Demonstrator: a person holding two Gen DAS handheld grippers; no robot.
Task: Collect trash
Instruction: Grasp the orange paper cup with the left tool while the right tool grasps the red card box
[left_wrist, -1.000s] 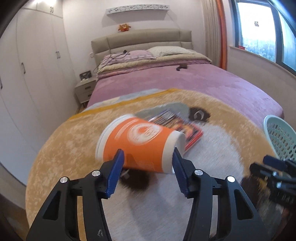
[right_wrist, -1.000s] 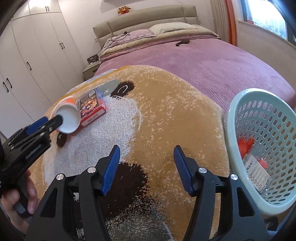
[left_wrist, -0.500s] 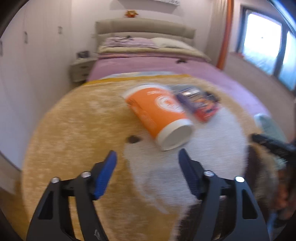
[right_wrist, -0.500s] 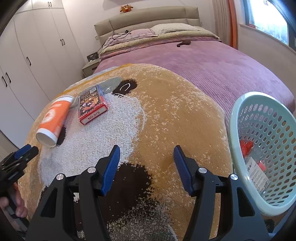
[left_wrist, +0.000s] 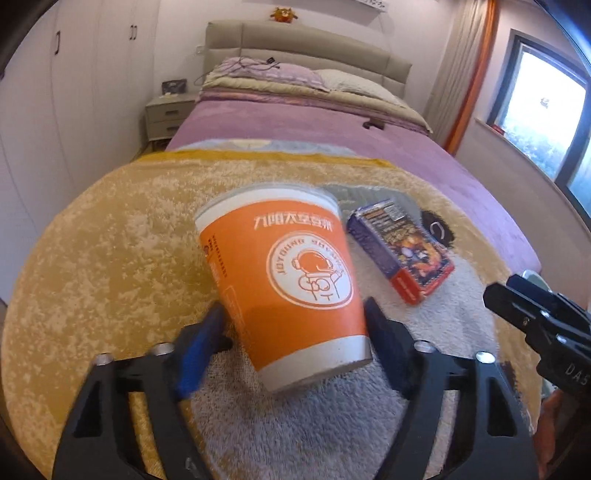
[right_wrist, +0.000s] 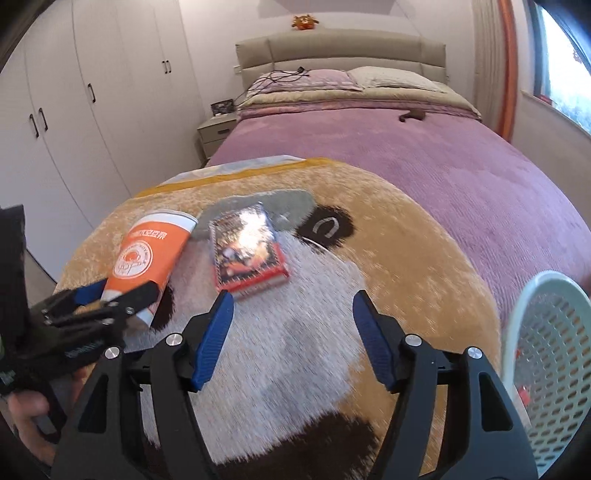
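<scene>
Left claw (left_wrist: 291, 343) closing around the lying orange paper cup (left_wrist: 284, 273), pads not yet pressing; tapered wall could slip; right claw (right_wrist: 291, 339) spreading, empty.

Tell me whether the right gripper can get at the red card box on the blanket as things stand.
Probably yes. The right gripper, its jaws opening with nothing between them, points at the red card box, with bare blanket between; the orange paper cup lies off to its side.

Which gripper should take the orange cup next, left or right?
Left. The orange cup lies on its side between the left gripper's closing jaws. The right gripper is opening over bare blanket, nearer the box and basket.
</scene>
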